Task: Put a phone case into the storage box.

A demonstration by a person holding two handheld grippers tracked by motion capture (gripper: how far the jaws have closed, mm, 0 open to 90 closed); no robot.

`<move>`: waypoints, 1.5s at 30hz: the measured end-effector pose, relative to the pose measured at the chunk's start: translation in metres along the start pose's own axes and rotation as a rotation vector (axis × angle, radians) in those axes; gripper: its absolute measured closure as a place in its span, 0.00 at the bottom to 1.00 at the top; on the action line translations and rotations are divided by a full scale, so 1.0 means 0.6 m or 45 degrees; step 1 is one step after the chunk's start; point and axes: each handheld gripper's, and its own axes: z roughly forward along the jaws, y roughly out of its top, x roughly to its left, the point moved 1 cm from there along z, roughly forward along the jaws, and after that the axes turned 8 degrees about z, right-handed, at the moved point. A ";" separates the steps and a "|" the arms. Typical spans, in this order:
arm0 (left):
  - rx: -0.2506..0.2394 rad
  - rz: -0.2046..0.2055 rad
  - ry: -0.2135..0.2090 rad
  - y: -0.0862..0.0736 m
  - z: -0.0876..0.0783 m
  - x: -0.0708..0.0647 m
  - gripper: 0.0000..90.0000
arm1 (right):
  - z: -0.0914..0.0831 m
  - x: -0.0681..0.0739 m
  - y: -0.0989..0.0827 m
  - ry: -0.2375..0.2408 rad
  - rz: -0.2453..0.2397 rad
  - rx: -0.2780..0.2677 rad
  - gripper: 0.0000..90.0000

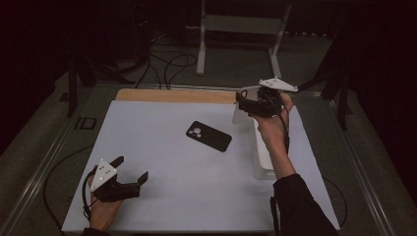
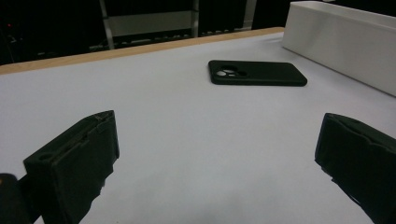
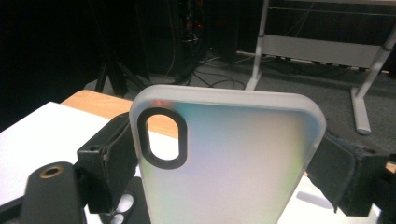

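Frosted clear phone case held up in the air by the right gripper, over the far right part of the table. In the right gripper view the case stands upright between the two black jaws, clamped by its long side edges, with the oval camera cutout at upper left. In the high view it reads as a pale sheet just left of the hand.

Handling guess: light, thin, somewhat bendy plastic shell. Smooth sides, so it could slip or bow if squeezed hard. Best hold is across the side rims near the middle, as now; avoid the weak strip beside the cutout. Not fragile, but it could pop out of the jaws if twisted.

Black phone lies flat, back up, mid-table, lenses toward the far left end. It is well apart from both grippers. Heavier and stiffer than the case, with a slick back.

White box sits along the right side of the table, under the right forearm; contents can't be told.

Left gripper rests low at the near left corner, jaws spread wide and holding nothing, pointing toward the phone; the box wall shows beyond it.

Wooden strip runs along the far table edge; dark floor and cables behind.
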 end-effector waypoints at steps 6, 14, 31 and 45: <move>-0.002 0.003 0.003 0.000 0.000 0.000 0.01 | 0.004 -0.011 -0.001 -0.020 0.018 0.003 0.18; 0.000 0.004 0.003 0.000 0.001 -0.001 0.01 | 0.010 -0.032 -0.001 -0.064 0.035 0.000 0.18; -0.006 0.002 0.008 0.000 0.000 0.000 0.01 | 0.021 -0.078 -0.002 -0.162 0.072 0.016 0.18; -0.008 0.008 0.010 0.000 -0.001 -0.001 0.00 | 0.029 -0.106 -0.002 -0.227 0.090 0.030 0.18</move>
